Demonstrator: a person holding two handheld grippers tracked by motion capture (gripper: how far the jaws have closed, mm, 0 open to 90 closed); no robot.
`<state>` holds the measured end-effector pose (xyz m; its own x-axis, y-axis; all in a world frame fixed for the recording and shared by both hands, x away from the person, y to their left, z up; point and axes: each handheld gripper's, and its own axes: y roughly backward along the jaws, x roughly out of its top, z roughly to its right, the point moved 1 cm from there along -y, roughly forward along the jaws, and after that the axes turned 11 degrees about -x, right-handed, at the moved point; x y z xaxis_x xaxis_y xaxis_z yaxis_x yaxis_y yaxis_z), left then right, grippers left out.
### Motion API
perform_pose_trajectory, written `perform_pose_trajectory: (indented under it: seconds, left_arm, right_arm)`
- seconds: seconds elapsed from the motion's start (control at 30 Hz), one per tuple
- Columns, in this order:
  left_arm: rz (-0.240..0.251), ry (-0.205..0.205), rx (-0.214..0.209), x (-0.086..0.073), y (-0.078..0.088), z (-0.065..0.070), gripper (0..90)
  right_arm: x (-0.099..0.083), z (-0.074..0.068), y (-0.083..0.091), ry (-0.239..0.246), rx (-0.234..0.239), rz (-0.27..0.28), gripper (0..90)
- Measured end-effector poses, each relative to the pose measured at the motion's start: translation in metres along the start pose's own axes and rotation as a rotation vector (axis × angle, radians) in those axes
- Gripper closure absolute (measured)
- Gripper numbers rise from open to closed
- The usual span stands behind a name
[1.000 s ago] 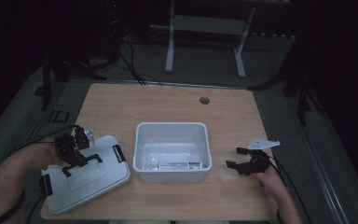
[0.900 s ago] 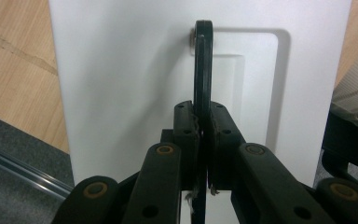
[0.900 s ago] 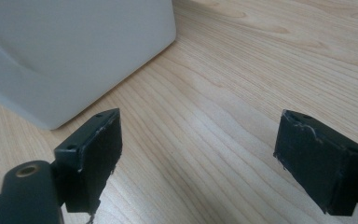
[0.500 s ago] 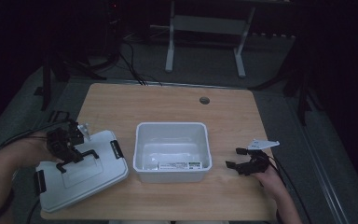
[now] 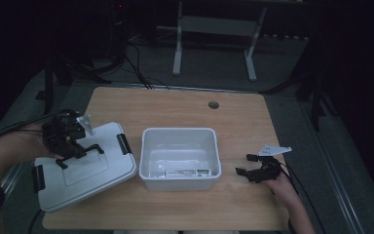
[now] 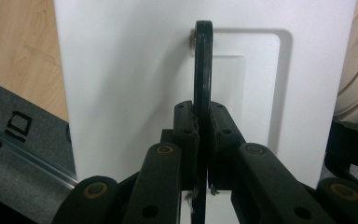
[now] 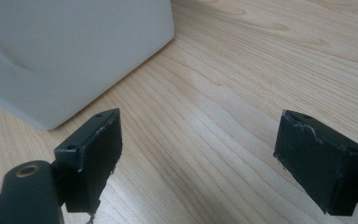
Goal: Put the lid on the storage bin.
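Lid (image 5: pixel 83 168) in our grip, and we have it by its black handle (image 6: pixel 203 74): the left claw (image 5: pixel 78 148) is pinched tight on that thin handle, pads pressed against it from both sides, as we see plainly in the left gripper view. From the high view, the white lid sits at the left end of the tabletop (image 5: pixel 175 109), tilted, its far edge raised under the claw and its near corner hanging out past the tabletop's front-left edge. A black latch (image 5: pixel 123 144) shows on the lid's right side, another (image 5: pixel 38 178) on its left. Just beside the lid, in the middle of the tabletop, we see the white bin (image 5: pixel 180 158), open-topped, a label on its inner front wall. On the other side we have the right claw (image 5: pixel 247 165), low over the wood just to the right of the bin, jaws spread wide with bare tabletop between them. In the right gripper view the bin's corner (image 7: pixel 74 56) stands close ahead of its left jaw, not touching it.
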<state>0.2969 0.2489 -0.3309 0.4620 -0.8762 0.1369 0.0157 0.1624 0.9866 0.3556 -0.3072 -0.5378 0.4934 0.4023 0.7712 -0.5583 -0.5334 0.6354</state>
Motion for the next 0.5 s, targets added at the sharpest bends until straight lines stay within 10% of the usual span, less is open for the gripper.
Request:
perform_pose_trajectory:
  seconds: [0.5]
  left_arm:
    - [0.021,-0.102,-0.027,0.051,-0.007,0.005,83.7]
  right_arm:
    - [-0.002,0.0,0.003,-0.004,0.003,0.005,14.7]
